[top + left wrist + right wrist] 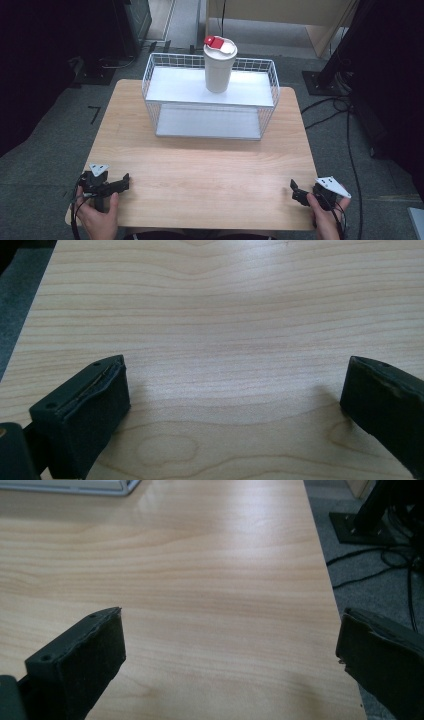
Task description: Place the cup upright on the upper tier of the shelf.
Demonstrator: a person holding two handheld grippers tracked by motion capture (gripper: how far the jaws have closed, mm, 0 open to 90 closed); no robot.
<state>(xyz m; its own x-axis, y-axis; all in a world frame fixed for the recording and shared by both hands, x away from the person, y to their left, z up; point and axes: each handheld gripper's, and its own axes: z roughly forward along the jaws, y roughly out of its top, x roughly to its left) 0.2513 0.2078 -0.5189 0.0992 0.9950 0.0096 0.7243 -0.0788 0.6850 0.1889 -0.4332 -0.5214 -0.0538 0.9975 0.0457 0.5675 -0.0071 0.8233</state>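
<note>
Well apart, both tools (114, 185) (300, 192) gape at table (200, 165) corners.

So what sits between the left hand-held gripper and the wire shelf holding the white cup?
Nothing: in the high view, bare wooden table runs from the left hand-held gripper to the wire shelf. The left gripper view shows bare wood ahead too.

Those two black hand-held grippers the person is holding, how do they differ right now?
The left hand-held gripper rests near the table's near left corner; the right hand-held gripper sits at its near right edge. The left looks out over bare wood, the right partly past the edge to the grey floor. Both stand wide open, holding nothing.
</note>
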